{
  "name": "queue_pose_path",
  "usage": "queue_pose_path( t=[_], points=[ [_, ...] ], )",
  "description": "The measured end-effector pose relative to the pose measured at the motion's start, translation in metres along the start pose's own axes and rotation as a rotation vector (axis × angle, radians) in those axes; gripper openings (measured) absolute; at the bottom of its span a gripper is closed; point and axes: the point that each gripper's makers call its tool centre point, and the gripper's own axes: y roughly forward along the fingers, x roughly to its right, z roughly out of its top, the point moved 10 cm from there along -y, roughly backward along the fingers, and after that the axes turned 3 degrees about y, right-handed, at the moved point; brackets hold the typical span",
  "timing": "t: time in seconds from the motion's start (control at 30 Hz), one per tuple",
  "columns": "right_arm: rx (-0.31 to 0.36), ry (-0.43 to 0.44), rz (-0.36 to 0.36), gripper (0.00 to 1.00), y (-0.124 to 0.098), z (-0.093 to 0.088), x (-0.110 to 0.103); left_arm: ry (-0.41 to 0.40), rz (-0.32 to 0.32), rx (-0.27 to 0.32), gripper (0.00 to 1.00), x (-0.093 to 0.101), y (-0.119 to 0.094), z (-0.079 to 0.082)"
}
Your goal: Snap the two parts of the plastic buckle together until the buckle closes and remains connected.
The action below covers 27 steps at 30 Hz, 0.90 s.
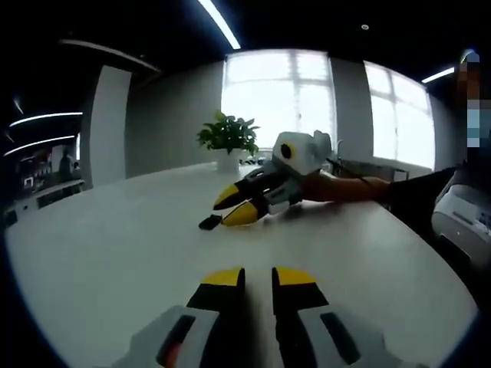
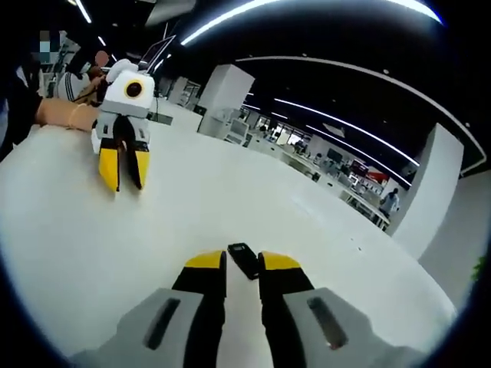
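Observation:
A small black buckle part [image 2: 244, 261] lies flat on the white table [image 2: 230, 192], just ahead of my right gripper [image 2: 243, 262] and in line with the gap between its yellow fingertips [image 2: 205, 261]. The jaws stand a little apart and do not pinch it. In the left gripper view the same buckle part [image 1: 209, 222] rests at the tip of the right gripper [image 1: 235, 205], which a hand [image 1: 345, 186] holds low over the table. My left gripper [image 1: 258, 277] is narrowly open with nothing between its jaws; across the table it appears as the left gripper [image 2: 123, 167].
A potted plant [image 1: 228, 136] stands at the table's far edge before bright windows. A white object [image 1: 460, 218] sits at the right edge. A person's arm [image 2: 61, 115] rests at the far left corner. Desks and pillars fill the room behind.

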Motion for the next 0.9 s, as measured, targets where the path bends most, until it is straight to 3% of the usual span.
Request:
queue_pose_path(
  t=[0.43,0.9],
  points=[
    [0.011,0.019,0.038,0.15,0.0016,0.0,-0.0049,0.044,-0.01,-0.031,0.12,0.003,0.0028,-0.0022],
    [0.04,0.049,0.067,0.15,0.0044,0.0005,-0.008,0.018,-0.039,-0.026,0.13,-0.0001,0.0081,-0.0033]
  ],
)
